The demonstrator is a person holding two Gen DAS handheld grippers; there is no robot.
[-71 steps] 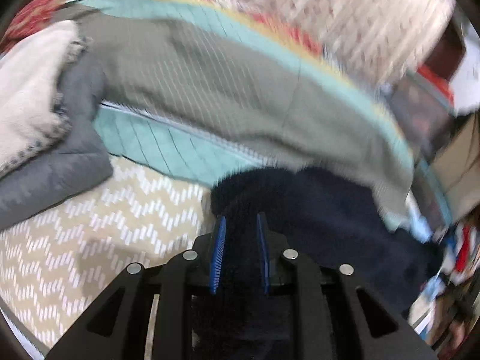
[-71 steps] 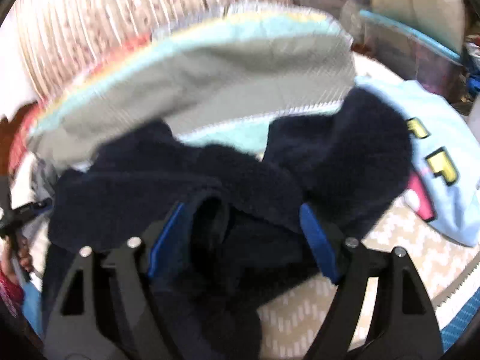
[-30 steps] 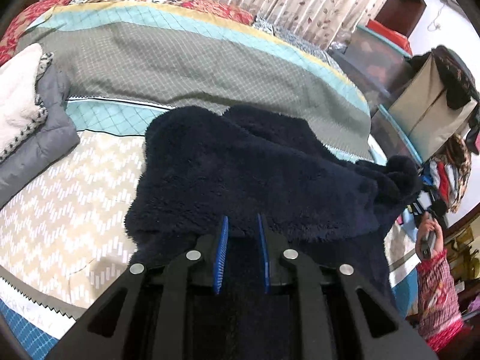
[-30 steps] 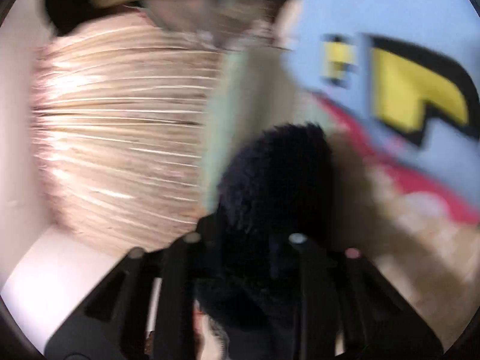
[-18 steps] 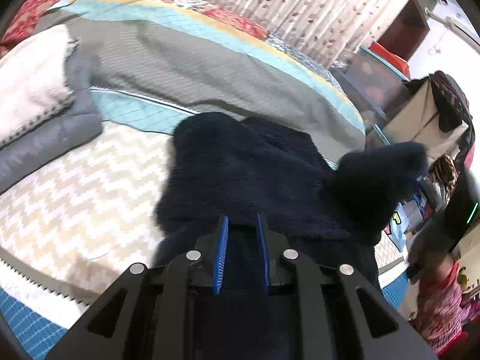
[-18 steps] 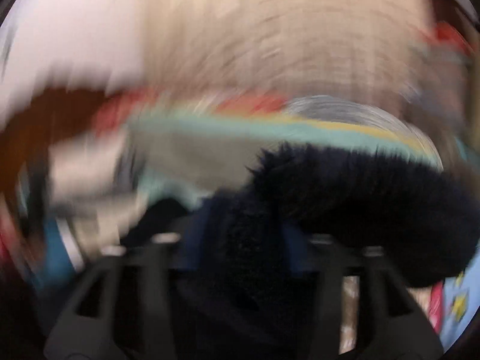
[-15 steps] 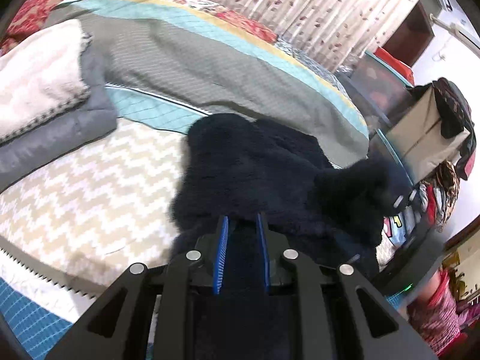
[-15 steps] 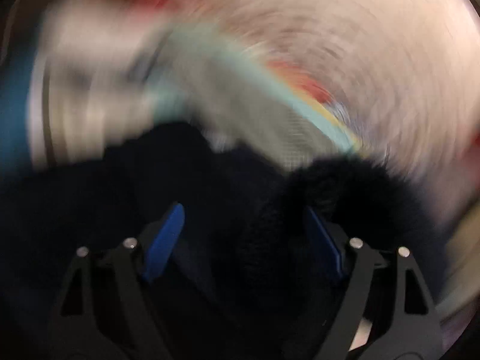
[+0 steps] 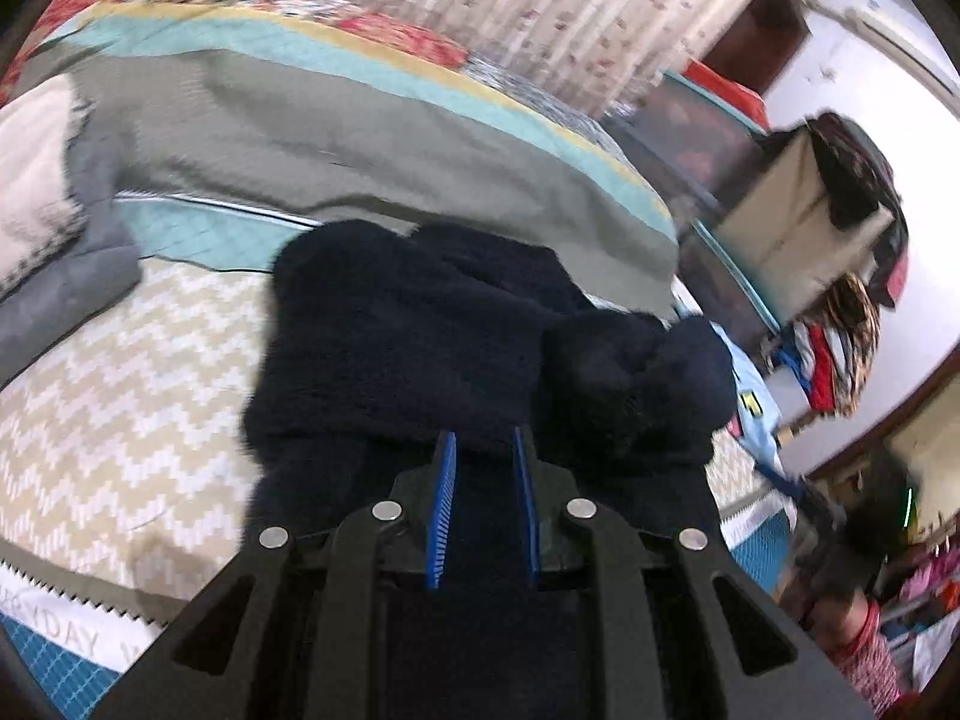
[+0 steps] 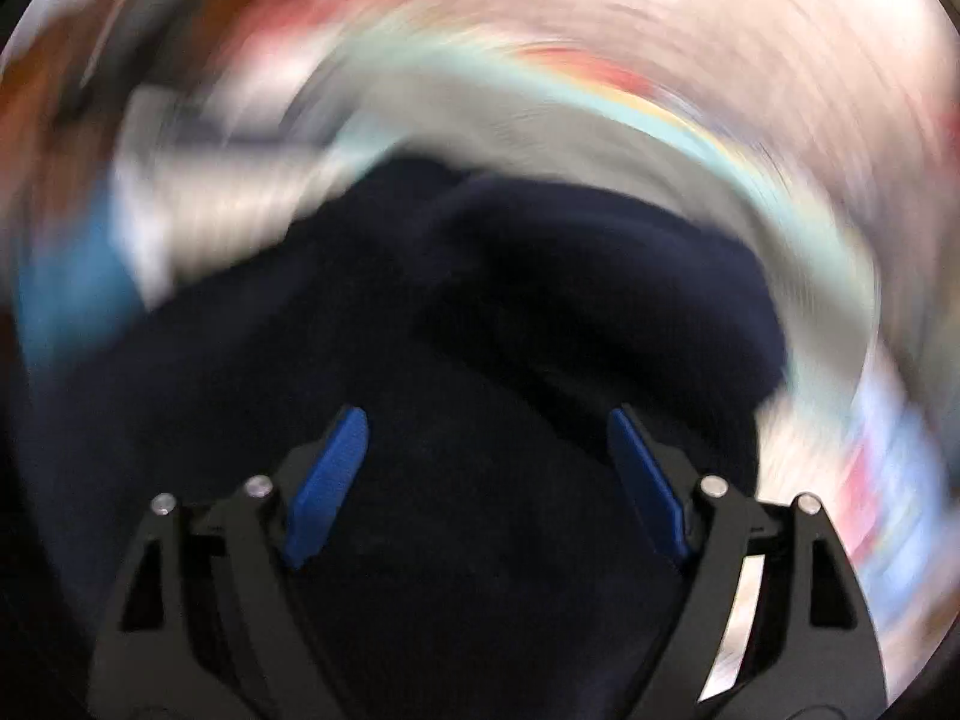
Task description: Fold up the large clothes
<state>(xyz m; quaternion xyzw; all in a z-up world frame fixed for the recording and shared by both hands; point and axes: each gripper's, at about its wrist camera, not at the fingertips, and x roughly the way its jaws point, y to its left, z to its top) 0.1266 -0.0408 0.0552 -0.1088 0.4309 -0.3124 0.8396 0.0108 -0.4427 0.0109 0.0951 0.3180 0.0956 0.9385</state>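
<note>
Bedding is what everything sits on here: a bed [image 9: 120, 396] covered by a beige zigzag spread, with a grey-and-teal quilt [image 9: 336, 144] laid across it further out.

Closest in, the left tool [image 9: 483, 450] is clamped narrow on a fold of the dark navy fleece garment [image 9: 408, 330], blue pads pressed into the fabric from both sides. Just ahead of it the fleece is spread over the zigzag spread, and a bunched lump of the same fleece is piled up just to the right of the tool.

Further out to the left, a grey and cream folded pile [image 9: 48, 228] is seen at the bed's edge. Far ahead, a patterned curtain [image 9: 540, 12] is hung behind the bed, and storage boxes and draped clothes are stacked off to the right.

The right tool [image 10: 486, 438] is spread wide, its jaws having just been opening; the navy fleece is seen below and between the blue pads [image 10: 327, 486], not pinched by them. Everything past it is badly smeared by blur.
</note>
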